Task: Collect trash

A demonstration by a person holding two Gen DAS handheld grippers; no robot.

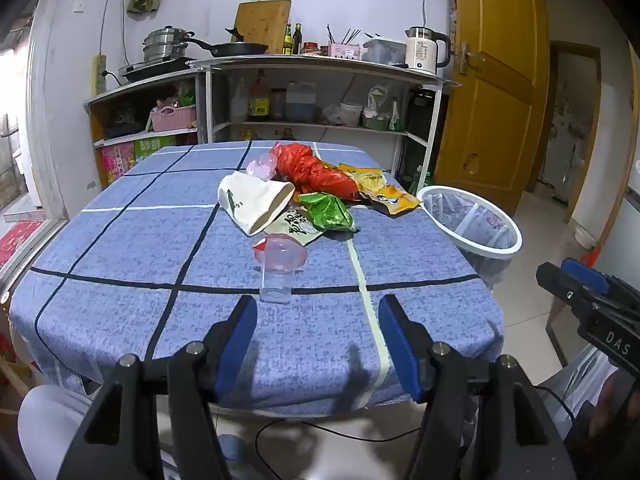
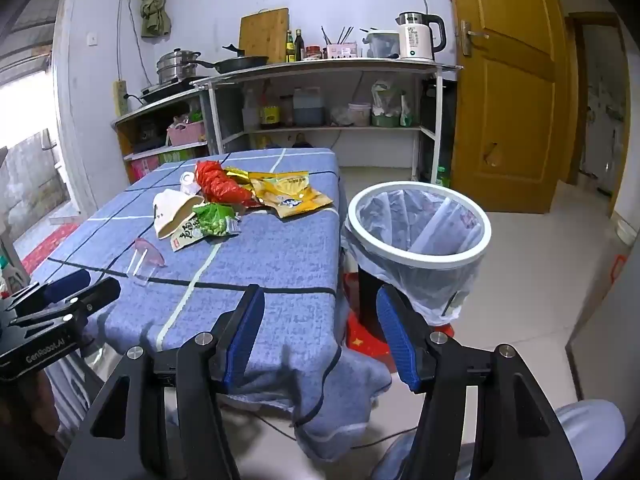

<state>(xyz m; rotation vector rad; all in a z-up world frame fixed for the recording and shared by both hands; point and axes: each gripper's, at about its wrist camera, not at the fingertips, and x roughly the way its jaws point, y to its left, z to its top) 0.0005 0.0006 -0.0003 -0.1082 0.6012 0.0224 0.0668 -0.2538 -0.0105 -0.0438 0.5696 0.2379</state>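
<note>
We held both the left gripper and right gripper agape, empty; wrappers lay at twelve o'clock, bin at two.

right tool agape, empty | bin beside table

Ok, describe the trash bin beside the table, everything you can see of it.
The trash bin is round, with a thick white rim hoop and a thin translucent whitish liner bag that folds over the rim and drapes down its outside. Inside, only the crumpled liner shows; no trash is visible in it. It stands upright on the pale tiled floor, close against the table's right edge, where the blue checked tablecloth hangs. Whether it touches the cloth is unclear. A dark support shows beneath it. Neither gripper touches it.
</note>
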